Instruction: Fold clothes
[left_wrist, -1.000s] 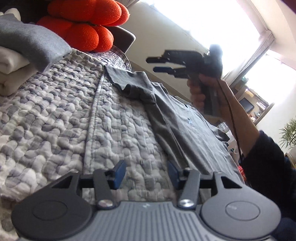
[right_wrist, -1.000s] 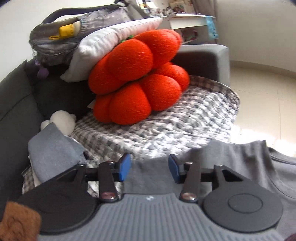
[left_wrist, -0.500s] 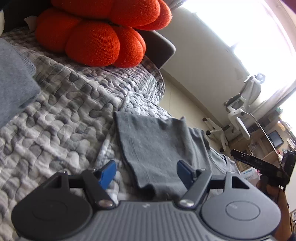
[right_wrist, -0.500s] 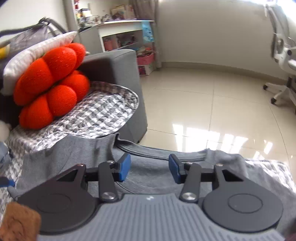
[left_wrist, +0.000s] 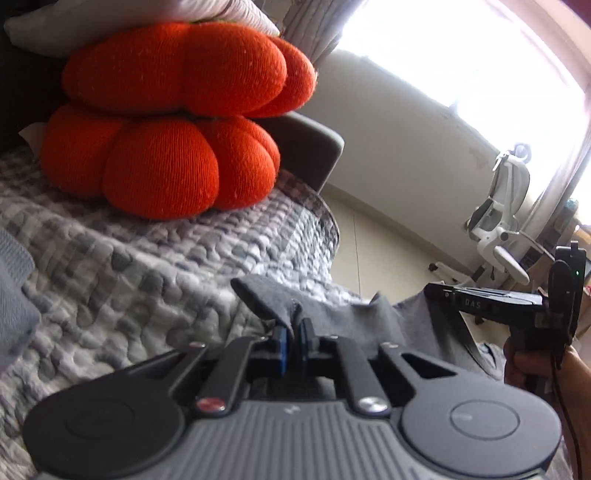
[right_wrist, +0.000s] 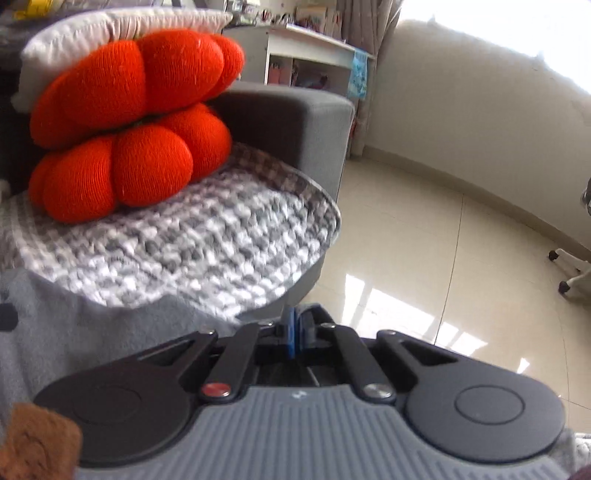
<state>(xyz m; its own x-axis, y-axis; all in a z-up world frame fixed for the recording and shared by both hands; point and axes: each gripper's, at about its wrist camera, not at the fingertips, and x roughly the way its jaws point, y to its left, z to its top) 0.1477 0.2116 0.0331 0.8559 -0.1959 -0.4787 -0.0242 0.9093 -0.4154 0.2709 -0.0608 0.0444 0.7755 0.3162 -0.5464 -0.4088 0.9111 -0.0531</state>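
The left tool is pinching a fold of the grey T-shirt, its blue pads pressed together on the cloth, which rises in a small peak just in front of them. The shirt lies on the grey-and-white quilted blanket that covers the sofa, near the blanket's rounded front edge. In the right wrist view the right tool has its blue pads pressed together too, with only a thin sliver between them — whether cloth sits in that sliver cannot be told, though grey shirt fabric spreads out to the left of and beneath the tool. From the left wrist view the right tool shows side-on at the far right, held by a hand on its grip, its black fingers reaching over the lifted far edge of the shirt. Behind the shirt, two orange pumpkin-shaped cushions are stacked one on the other on the blanket, with a white pillow lying across the top — all against the grey sofa arm. Beyond the sofa lie a glossy tiled floor and a white office chair near a bright window.
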